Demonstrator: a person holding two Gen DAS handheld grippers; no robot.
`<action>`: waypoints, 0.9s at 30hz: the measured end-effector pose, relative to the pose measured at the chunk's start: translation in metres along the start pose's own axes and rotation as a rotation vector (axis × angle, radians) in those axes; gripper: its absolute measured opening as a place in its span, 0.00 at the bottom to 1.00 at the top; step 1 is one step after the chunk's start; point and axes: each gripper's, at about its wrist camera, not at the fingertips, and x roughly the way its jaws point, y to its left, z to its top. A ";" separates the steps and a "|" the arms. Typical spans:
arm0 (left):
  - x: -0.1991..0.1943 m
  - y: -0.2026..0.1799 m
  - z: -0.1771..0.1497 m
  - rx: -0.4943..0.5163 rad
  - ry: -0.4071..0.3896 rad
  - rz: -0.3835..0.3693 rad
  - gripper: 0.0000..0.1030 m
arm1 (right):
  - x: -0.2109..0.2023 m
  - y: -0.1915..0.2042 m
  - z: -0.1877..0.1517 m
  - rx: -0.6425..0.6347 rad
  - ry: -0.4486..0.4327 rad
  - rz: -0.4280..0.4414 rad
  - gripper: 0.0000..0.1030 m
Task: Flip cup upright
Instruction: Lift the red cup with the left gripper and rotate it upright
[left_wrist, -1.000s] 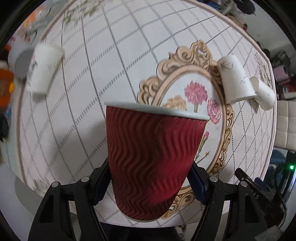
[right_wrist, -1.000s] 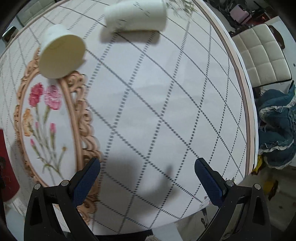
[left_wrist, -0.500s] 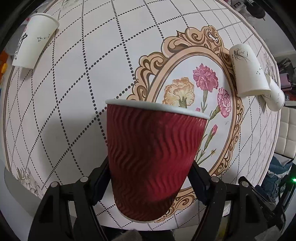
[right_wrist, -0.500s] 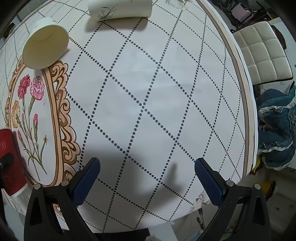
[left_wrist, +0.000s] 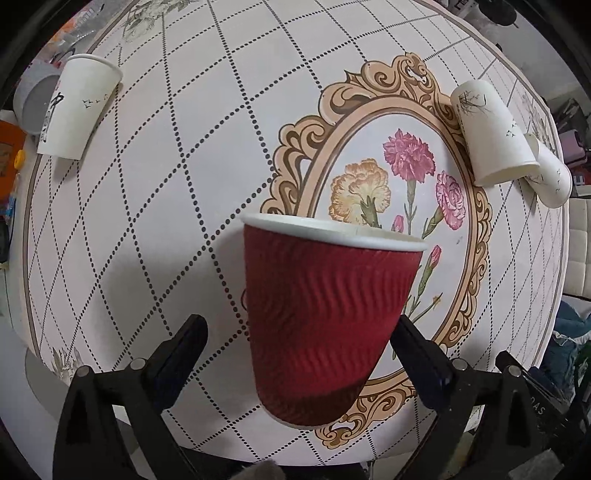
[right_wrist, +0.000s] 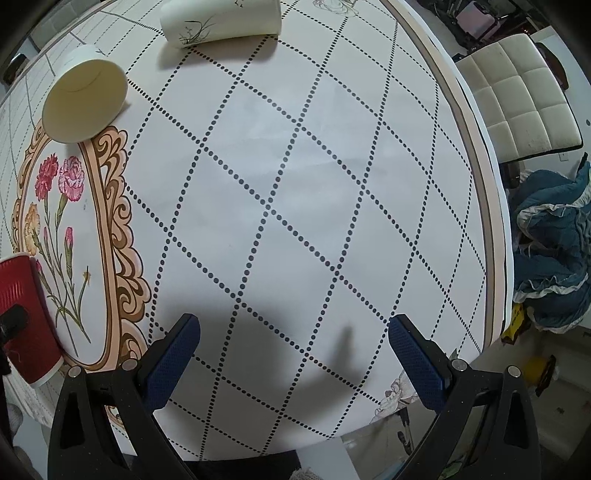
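Note:
A red ribbed paper cup (left_wrist: 321, 314) with a white rim stands upright on the table, mouth up, between the fingers of my left gripper (left_wrist: 295, 347). The left gripper is open: its left finger stands clear of the cup, its right finger is beside the cup wall. The cup also shows at the left edge of the right wrist view (right_wrist: 22, 314). My right gripper (right_wrist: 295, 354) is open and empty above bare table.
Two white paper cups (left_wrist: 491, 136) (left_wrist: 550, 173) lie on their sides at the right of the round table (left_wrist: 207, 155). Another white cup (left_wrist: 74, 107) sits at the far left by a grey cup (left_wrist: 33, 96). A white chair (right_wrist: 517, 99) and blue cloth (right_wrist: 550, 243) are beyond the edge.
My left gripper has opened and let go of the red cup, which now stands on the table. The right gripper has shifted slightly and stayed open.

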 end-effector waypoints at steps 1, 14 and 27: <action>-0.002 0.003 -0.001 -0.001 -0.003 -0.002 0.98 | 0.000 -0.001 0.000 0.002 0.000 0.001 1.00; -0.110 0.047 -0.012 0.069 -0.246 0.122 0.98 | -0.022 0.019 -0.008 -0.014 -0.023 0.036 1.00; -0.073 0.158 -0.022 -0.043 -0.229 0.303 0.98 | -0.077 0.152 -0.029 -0.182 -0.084 0.134 1.00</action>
